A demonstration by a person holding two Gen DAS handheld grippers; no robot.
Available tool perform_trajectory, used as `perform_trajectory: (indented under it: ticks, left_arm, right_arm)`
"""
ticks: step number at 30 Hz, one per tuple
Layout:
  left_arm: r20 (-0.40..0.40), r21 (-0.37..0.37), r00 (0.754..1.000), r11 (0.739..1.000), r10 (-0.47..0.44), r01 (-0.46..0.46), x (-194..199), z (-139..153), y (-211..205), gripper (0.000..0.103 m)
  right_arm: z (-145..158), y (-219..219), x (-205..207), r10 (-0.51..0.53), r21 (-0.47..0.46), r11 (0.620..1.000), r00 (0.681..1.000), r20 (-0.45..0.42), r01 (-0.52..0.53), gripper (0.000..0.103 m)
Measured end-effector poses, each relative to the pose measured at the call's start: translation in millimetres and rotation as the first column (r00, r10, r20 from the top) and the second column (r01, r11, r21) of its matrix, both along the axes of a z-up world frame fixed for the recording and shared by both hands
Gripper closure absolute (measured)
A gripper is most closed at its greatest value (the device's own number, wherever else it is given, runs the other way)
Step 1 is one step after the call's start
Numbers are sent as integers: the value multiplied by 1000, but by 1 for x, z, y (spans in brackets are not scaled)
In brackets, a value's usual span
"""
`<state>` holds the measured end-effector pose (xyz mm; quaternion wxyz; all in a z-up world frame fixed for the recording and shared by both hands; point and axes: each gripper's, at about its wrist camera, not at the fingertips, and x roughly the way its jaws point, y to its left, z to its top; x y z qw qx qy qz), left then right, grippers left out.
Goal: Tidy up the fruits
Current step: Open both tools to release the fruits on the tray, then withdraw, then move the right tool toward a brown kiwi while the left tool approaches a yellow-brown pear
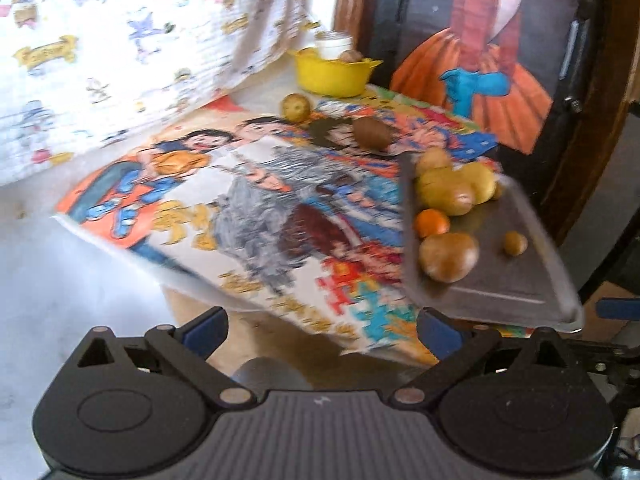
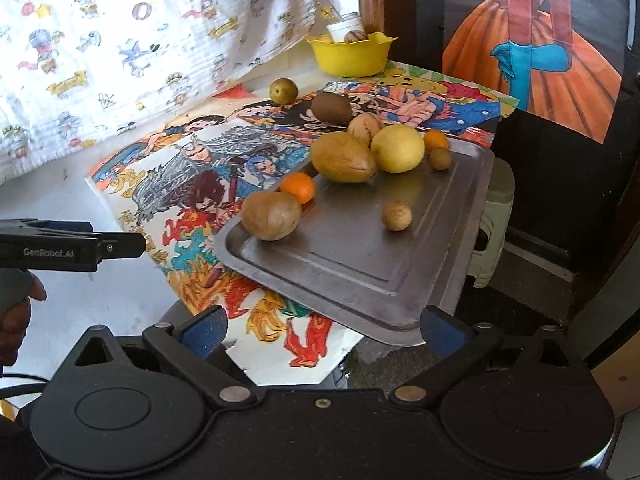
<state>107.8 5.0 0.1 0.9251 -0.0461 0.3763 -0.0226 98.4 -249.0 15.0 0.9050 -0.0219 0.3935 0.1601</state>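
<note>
A: What's the biggest thing here?

B: The surface point(image 2: 80, 304), covered by a bright cartoon poster point(image 2: 192, 168), with a printed cloth point(image 2: 120, 40) hanging behind it. On the poster's right lies a metal tray point(image 2: 360, 256), one corner jutting past the edge toward the camera.

A: And the fruits?

B: Most are on the tray: a yellow fruit point(image 2: 397, 148), a large brown fruit point(image 2: 343, 157), another brown one point(image 2: 271, 215) at the near left rim, an orange point(image 2: 298, 187) touching it, then a small round fruit point(image 2: 396, 215) alone in the middle. A kiwi point(image 2: 331, 108) and a green fruit point(image 2: 283, 90) sit off the tray on the poster, before a yellow bowl point(image 2: 352, 56).

A: Where are the jaws?

B: The right gripper point(image 2: 324, 330) is spread wide and empty, the tray's near corner just ahead of it, all fruit well beyond. The left gripper point(image 1: 320, 330) is likewise released, holding nothing, with the tray off to its right.
</note>
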Motion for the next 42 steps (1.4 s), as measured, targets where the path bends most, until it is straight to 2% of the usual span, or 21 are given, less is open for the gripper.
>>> perform_trajectory:
  ticks: [7, 11, 14, 18, 22, 26, 29, 32, 35, 40, 42]
  left_arm:
    - [7, 50, 999, 998, 36, -36, 0, 10, 24, 1]
    - [43, 82, 999, 996, 23, -26, 3, 28, 37, 0]
    - [110, 126, 994, 992, 11, -25, 6, 49, 46, 0]
    - [190, 171, 982, 985, 2, -36, 20, 80, 55, 0]
    - [257, 195, 965, 981, -44, -7, 41, 109, 62, 0]
    - [295, 203, 952, 979, -82, 22, 75, 133, 69, 0]
    - [314, 207, 945, 978, -94, 28, 106, 145, 70, 0]
    - [332, 238, 938, 971, -102, 21, 141, 152, 68, 0]
    - [334, 272, 937, 962, -101, 6, 182, 154, 68, 0]
    - [284, 230, 954, 973, -93, 26, 247, 132, 71, 0]
    - [243, 200, 965, 978, -104, 55, 273, 116, 70, 0]
  right_arm:
    - [28, 1, 7, 32, 150, 988, 996, -77, -20, 1]
    - [64, 4, 14, 50, 153, 987, 998, -40, -43, 1]
    - [95, 7, 22, 87, 146, 985, 996, 9, -87, 1]
    - [143, 15, 42, 146, 101, 983, 984, 99, -156, 1]
    - [184, 28, 75, 237, -3, 971, 958, 160, -240, 1]
    - [216, 50, 120, 353, -160, 933, 910, 215, -324, 1]
    - [233, 66, 160, 408, -211, 907, 883, 233, -363, 1]
    - [237, 77, 198, 410, -179, 909, 886, 217, -376, 1]
    - [227, 82, 230, 419, -151, 907, 882, 216, -394, 1]
    - [176, 79, 274, 447, -165, 892, 874, 189, -421, 1]
    - [149, 77, 285, 471, -213, 876, 861, 190, -432, 1]
